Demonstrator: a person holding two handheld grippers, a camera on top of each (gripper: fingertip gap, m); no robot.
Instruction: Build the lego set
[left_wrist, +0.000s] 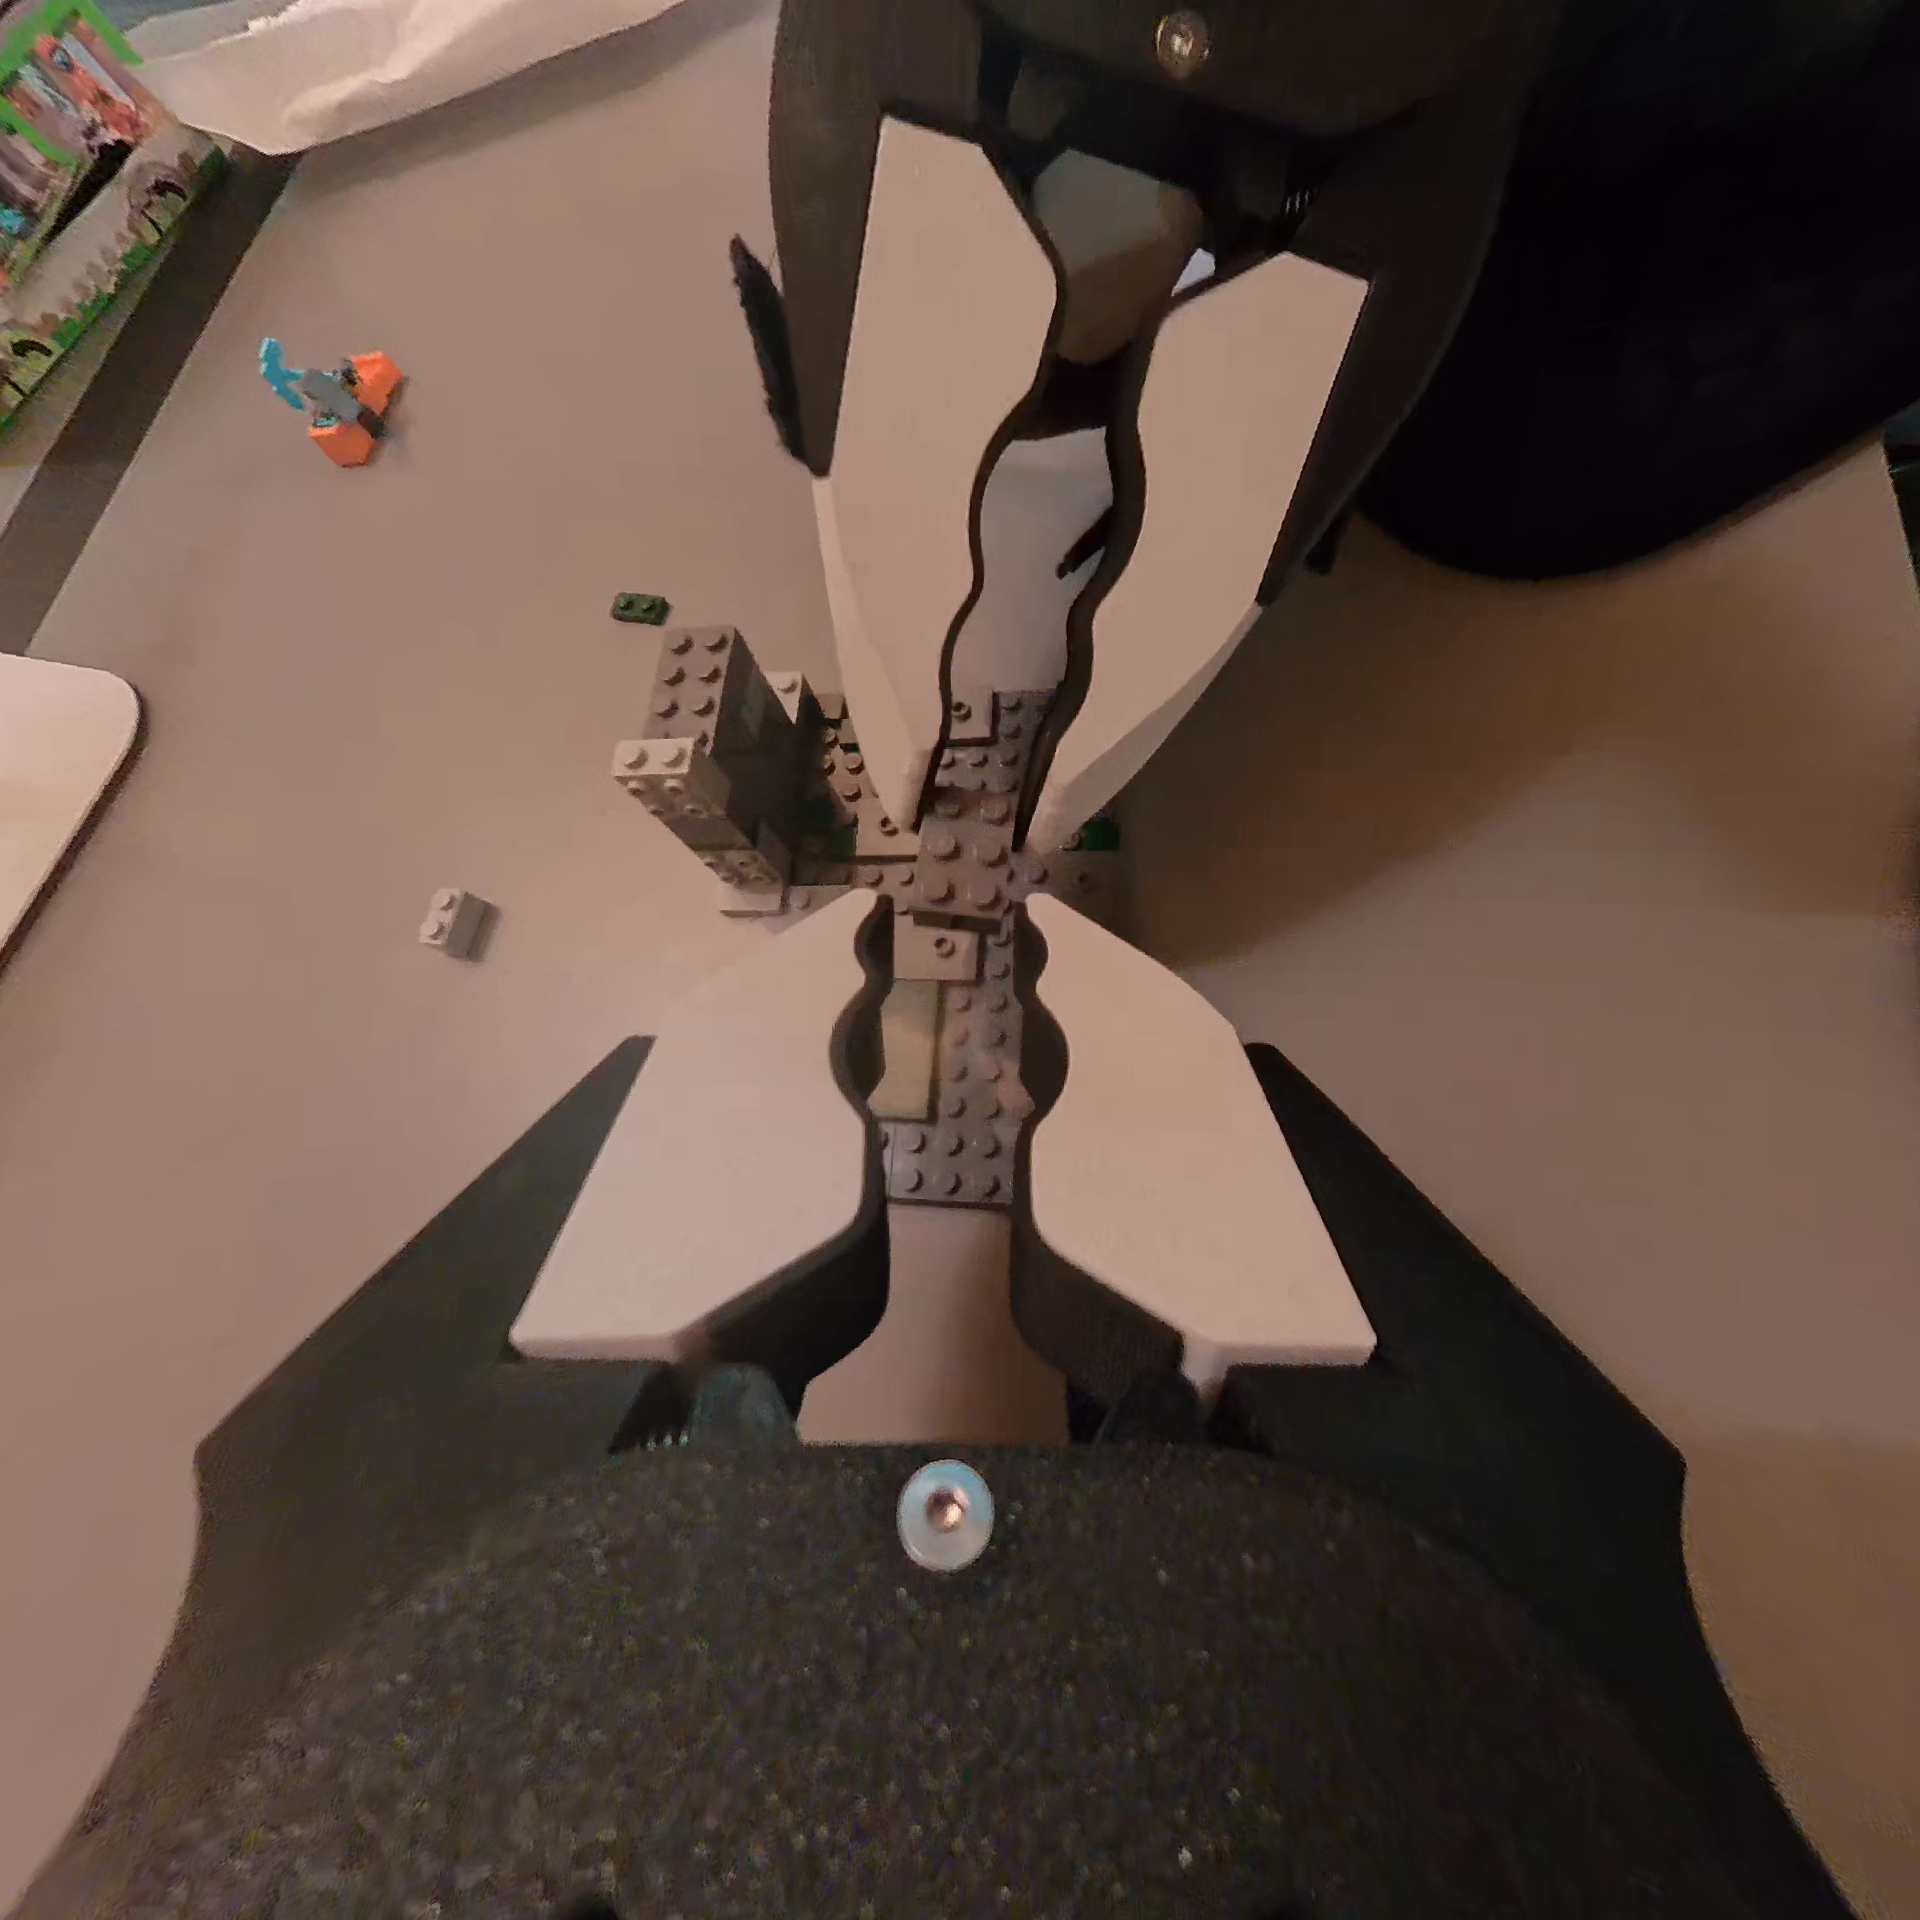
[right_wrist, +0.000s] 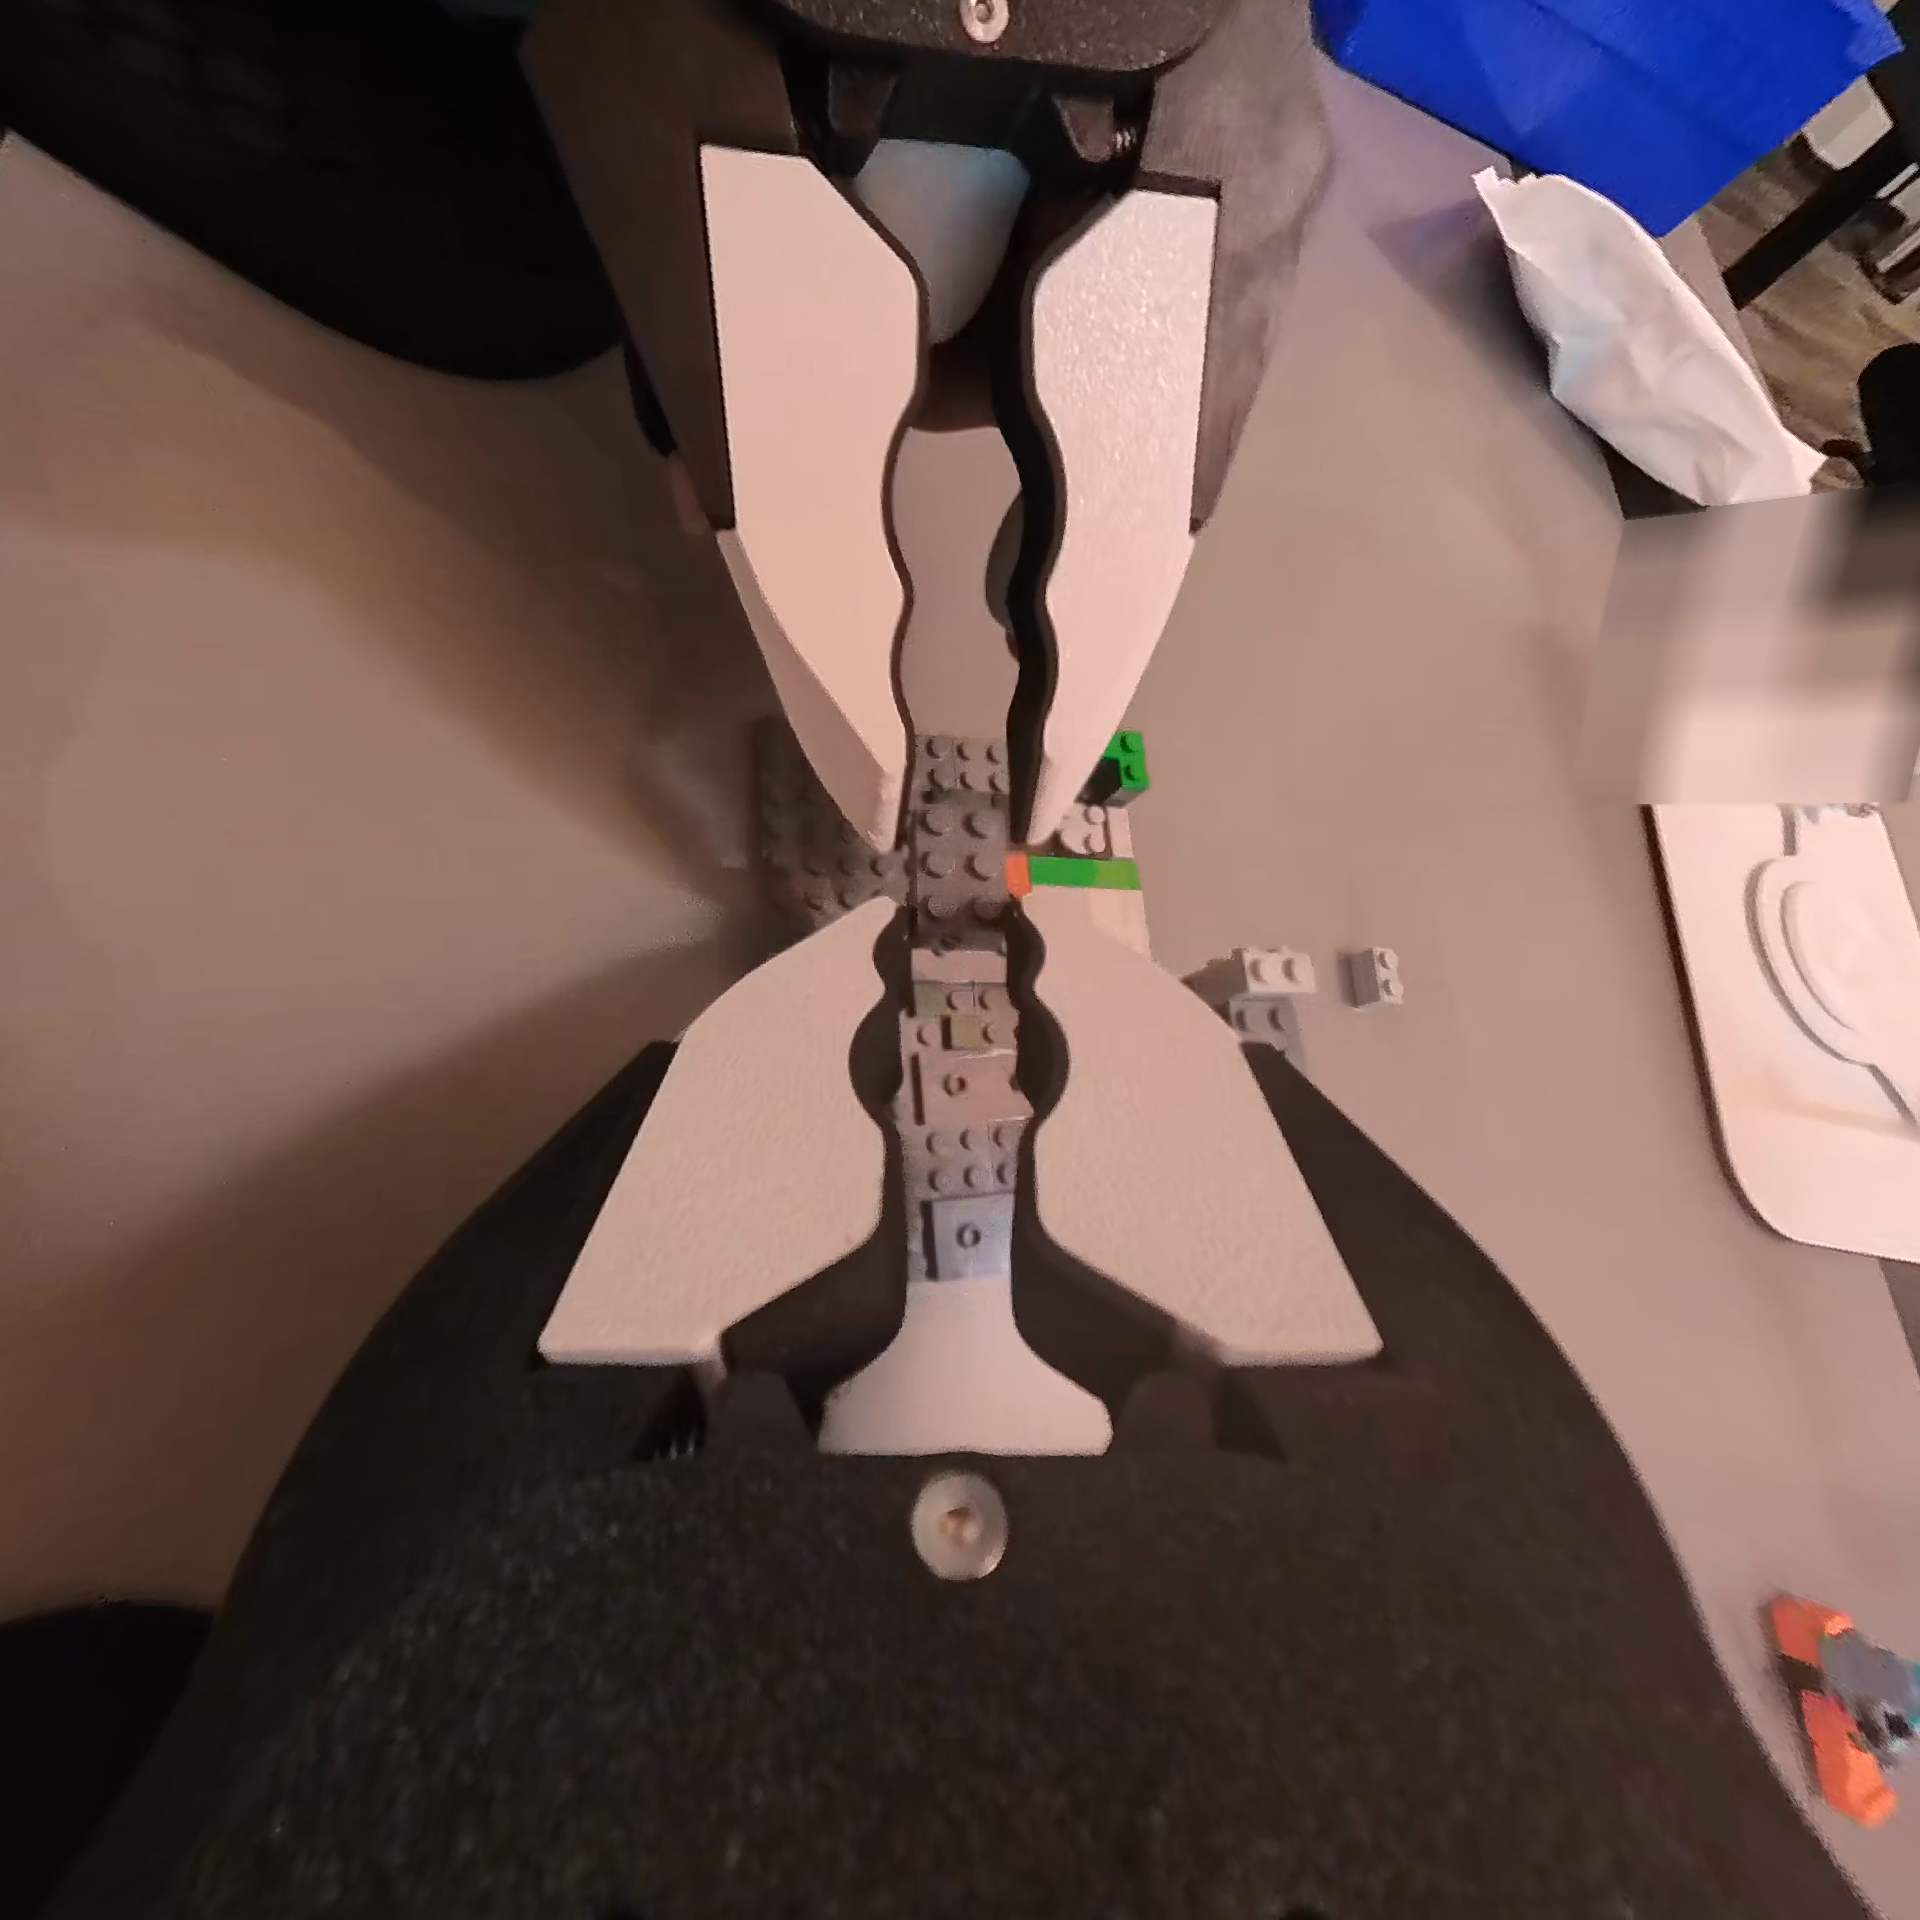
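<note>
No legible writing I can see. Grey lego build sits on the beige table; left gripper and right gripper both narrowed around it, tip-to-tip. Printed box at the far edge.

Dim, warm indoor light; table tinted pinkish-beige. Soft shadows pool under both grippers. Wide-angle lens bends the edges strongly. Motion blur smears the orange piece and frame corners; centre studs moderately sharp. No hard glare.
</note>
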